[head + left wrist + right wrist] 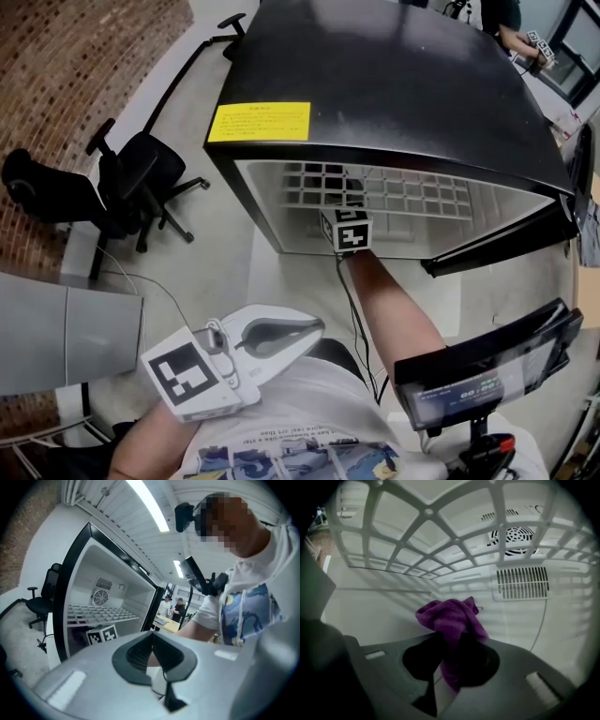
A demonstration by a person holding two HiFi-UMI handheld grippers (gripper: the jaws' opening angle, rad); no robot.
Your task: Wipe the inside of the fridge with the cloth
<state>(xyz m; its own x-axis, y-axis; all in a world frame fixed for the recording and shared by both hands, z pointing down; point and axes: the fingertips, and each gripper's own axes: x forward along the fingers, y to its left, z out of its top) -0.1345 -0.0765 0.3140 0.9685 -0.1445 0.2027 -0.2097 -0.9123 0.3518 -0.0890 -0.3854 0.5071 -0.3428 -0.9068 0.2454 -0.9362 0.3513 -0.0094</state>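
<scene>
A black fridge [375, 84] stands open, with a white wire shelf [394, 192] inside. My right arm reaches in below that shelf; only its marker cube [347, 231] shows in the head view. In the right gripper view, my right gripper [451, 644] is shut on a bunched purple cloth [452, 618], close to the white back wall under the shelf [426, 513]. My left gripper [314, 328] hangs outside the fridge, near my body. Its jaws [152, 651] are shut with nothing between them.
The fridge door [497, 246] is swung open to the right. A fan grille [513, 538] and a vent [522, 583] sit on the back wall. Office chairs [141, 178] stand to the left by a brick wall. A black device with a display [487, 361] is at lower right.
</scene>
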